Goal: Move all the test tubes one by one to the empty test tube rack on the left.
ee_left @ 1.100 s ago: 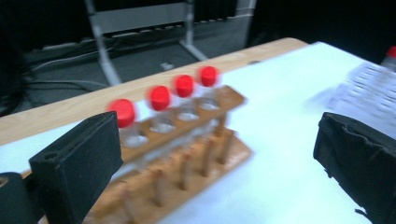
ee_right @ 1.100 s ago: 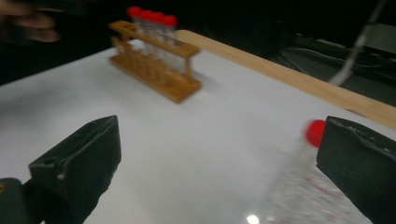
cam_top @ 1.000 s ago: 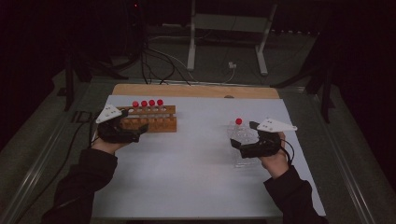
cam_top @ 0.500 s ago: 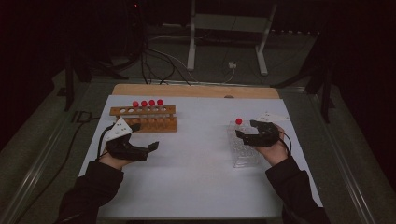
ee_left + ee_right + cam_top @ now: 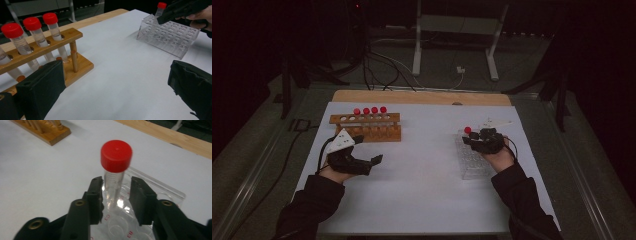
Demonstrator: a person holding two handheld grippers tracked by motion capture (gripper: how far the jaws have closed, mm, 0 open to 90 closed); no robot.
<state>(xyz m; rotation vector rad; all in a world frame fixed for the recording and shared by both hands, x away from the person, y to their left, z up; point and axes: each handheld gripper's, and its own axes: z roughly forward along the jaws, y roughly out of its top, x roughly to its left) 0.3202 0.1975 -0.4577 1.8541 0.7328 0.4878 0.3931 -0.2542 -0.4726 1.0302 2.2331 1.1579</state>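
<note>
While red marks on the clear rack [image 5: 160, 191] stay unreadable, right claw [image 5: 116, 192] narrows around red-capped tube [image 5: 115, 167].

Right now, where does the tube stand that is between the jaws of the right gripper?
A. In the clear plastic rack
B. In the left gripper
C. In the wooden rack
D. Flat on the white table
A. In the right gripper view, the red-capped tube stands upright between the jaws of the right gripper, its lower end in a well of the clear plastic rack; the jaws have just been closing around it.
</note>
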